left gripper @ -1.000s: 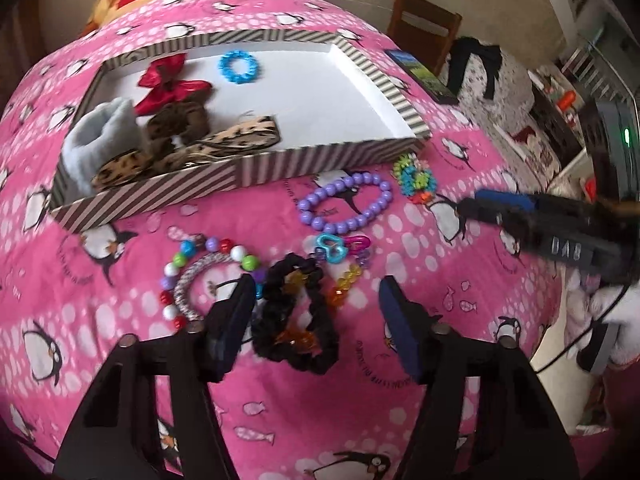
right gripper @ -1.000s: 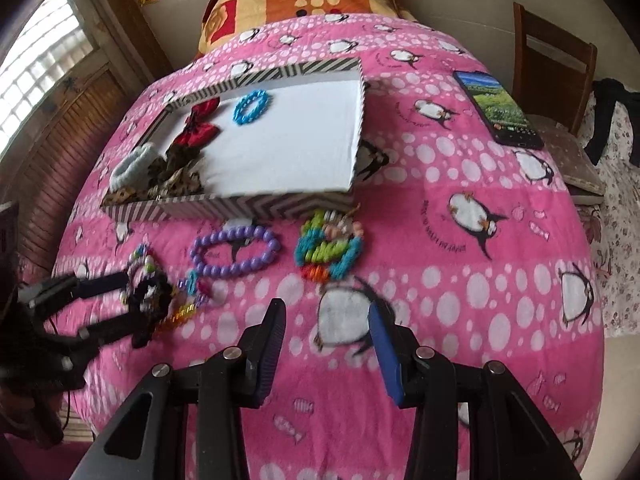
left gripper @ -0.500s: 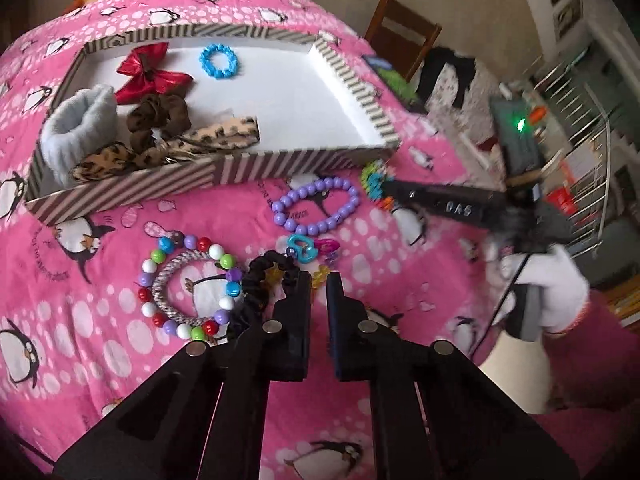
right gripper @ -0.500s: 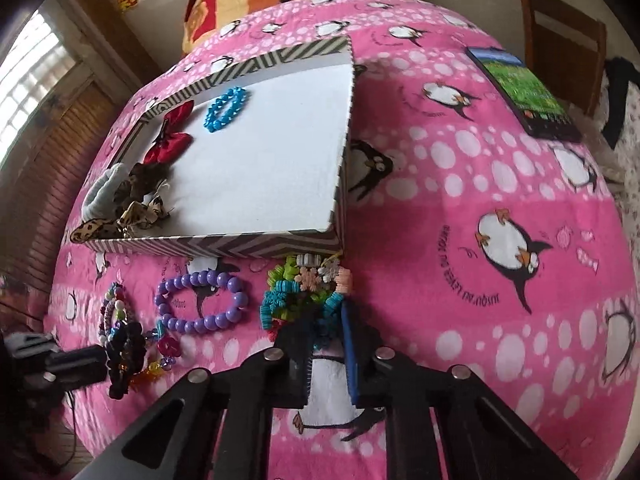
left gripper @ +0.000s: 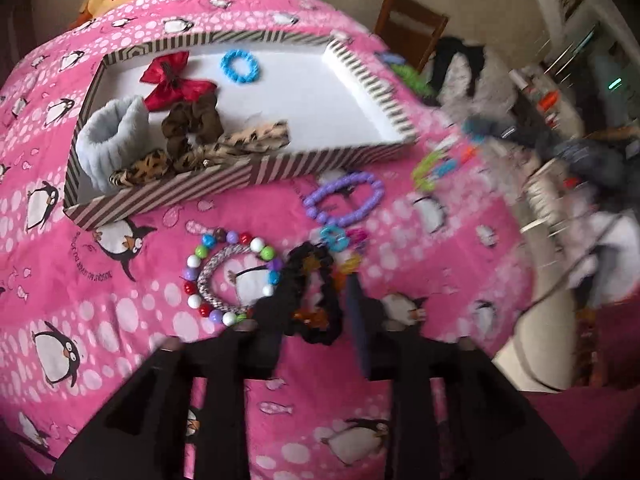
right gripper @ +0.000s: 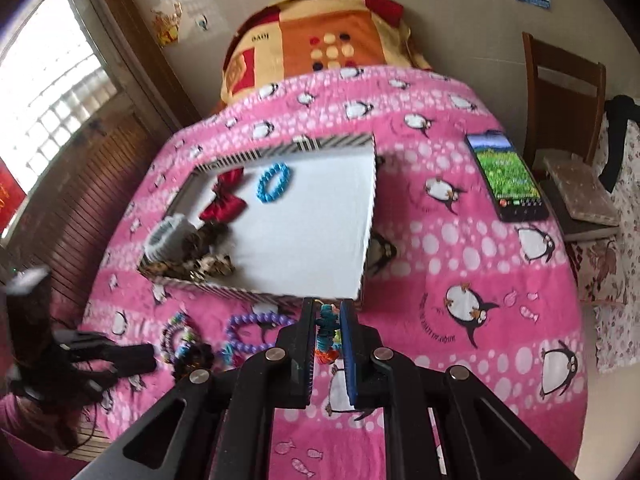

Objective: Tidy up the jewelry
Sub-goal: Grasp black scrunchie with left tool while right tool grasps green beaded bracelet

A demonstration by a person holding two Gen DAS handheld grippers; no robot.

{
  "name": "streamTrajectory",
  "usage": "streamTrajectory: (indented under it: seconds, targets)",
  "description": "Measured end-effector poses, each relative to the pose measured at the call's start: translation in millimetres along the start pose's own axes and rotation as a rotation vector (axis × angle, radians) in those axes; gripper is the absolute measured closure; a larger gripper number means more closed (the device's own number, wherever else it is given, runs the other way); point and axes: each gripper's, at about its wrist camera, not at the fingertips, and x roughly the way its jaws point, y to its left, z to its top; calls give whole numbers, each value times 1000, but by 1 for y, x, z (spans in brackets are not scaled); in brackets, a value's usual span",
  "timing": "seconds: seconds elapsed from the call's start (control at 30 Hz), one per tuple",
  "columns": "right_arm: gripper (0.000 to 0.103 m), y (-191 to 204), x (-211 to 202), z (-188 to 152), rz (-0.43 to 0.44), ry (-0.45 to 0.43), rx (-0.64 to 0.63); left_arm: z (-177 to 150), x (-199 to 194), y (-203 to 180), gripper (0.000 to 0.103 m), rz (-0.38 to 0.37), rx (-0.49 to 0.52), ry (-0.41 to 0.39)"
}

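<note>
My left gripper [left gripper: 316, 292] hangs over the pink bedspread. Its jaws are opening, and a black ruffled bracelet [left gripper: 320, 320] lies on the bed between them. My right gripper [right gripper: 328, 308] is shut on a multicoloured bead bracelet [right gripper: 326, 332] and holds it up off the bed, by the front wall of the striped box [right gripper: 370, 216]. In the left wrist view that bracelet [left gripper: 434, 164] is a blur right of the box [left gripper: 240, 176]. A blue bracelet [left gripper: 239, 66], a red bow [left gripper: 172, 80] and scrunchies lie in the box. A purple bead bracelet [left gripper: 344, 200] and a coloured bead ring [left gripper: 228, 276] rest on the bed.
A phone [right gripper: 508, 176] lies near the bed's right edge, with a wooden chair [right gripper: 564, 92] behind it. A folded orange blanket [right gripper: 320, 40] sits at the head of the bed. Small cyan and pink charms [left gripper: 342, 238] lie beside the black bracelet.
My left jaws closed over the black bracelet, then parted again around it. My right gripper closed on the multicoloured bracelet and lifted it off the bed.
</note>
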Motion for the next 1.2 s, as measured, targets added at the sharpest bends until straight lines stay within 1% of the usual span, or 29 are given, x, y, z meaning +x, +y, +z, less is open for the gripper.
streamTrajectory:
  seconds: [0.07,0.17,0.2,0.23,0.27,0.33,0.37,0.5,0.63,0.7,0.77,0.8,0.83,0.87,0.9,0.93,0.97,1.03,1.13,1.17,1.2]
  targets:
    - [92,1,-5,3,6,-8,0,0,9,-1,69,31,1,-1]
    - [92,5,-7,5,16,-7,-5,0,24,-10,69,6,40,13]
    - [92,7,-7,5,20,-6,-7,-1,28,-13,75,19,60,15]
    - [92,8,-8,5,24,-5,-10,0,31,-14,83,28,69,23]
    - [92,9,-8,5,28,-5,-12,0,34,-13,97,19,70,39]
    - [92,12,-9,6,38,-9,-18,1,31,-7,97,-29,30,35]
    - [92,14,-11,7,42,-13,-22,1,26,-3,100,-57,10,27]
    - [92,19,-21,14,62,-36,-39,6,-3,10,101,-169,-65,-12]
    - [92,26,-31,24,82,-62,-58,18,-27,19,101,-209,-113,-60]
    - [92,31,-33,32,86,-73,-77,25,-37,18,101,-185,-89,-77]
    - [92,35,-33,36,86,-76,-88,28,-38,13,101,-167,-45,-50]
    - [92,37,-33,38,91,-76,-93,27,-37,12,100,-141,-36,-37]
    - [92,39,-33,38,92,-76,-97,26,-34,8,99,-98,-19,-27]
    - [92,40,-32,38,95,-74,-101,23,-28,2,90,-45,15,-17]
    - [92,41,-30,38,98,-70,-102,20,-22,-3,74,-2,43,-9]
    - [92,41,-29,37,101,-67,-101,16,-16,-5,66,26,55,-2]
    - [92,42,-27,37,103,-62,-99,11,-7,-9,62,56,64,8]
    - [92,42,-23,36,107,-52,-96,5,10,-11,62,54,62,36]
    - [92,43,-21,35,111,-48,-98,-1,32,-12,63,86,67,69]
    - [92,43,-21,35,113,-48,-98,-2,41,-10,75,84,57,88]
    - [92,43,-21,35,115,-48,-99,-2,44,-7,95,75,43,101]
